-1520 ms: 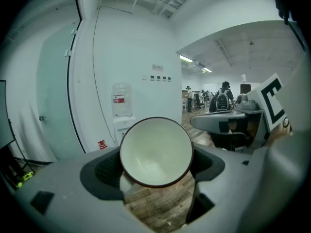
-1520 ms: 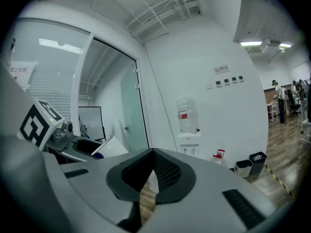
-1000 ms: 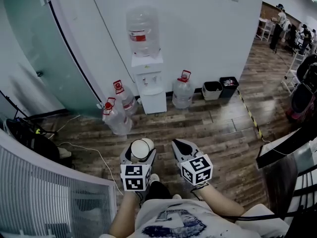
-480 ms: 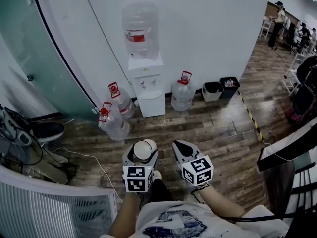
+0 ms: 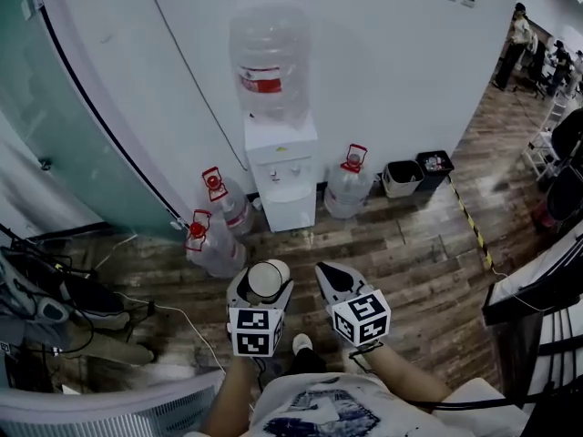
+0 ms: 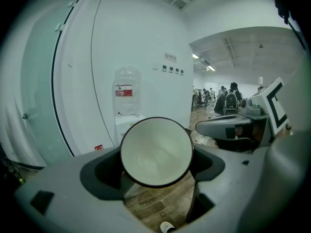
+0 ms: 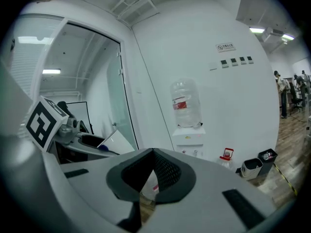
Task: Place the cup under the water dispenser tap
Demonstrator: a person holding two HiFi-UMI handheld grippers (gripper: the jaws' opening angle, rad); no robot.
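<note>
Cup (image 5: 264,278): white inside, dark rim. Dispenser (image 5: 284,171): white. Bottle (image 5: 269,57): clear, red label. Jug caps (image 5: 211,178): red. Floor (image 5: 410,244): brown planks. Cubes (image 5: 254,330): black-white squares. Glass wall (image 5: 55,107): teal.

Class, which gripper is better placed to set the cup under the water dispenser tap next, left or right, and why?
Left. The left gripper holds the cup between its jaws. The right gripper is shut with nothing in it. The water dispenser stands roughly straight ahead of both.
</note>
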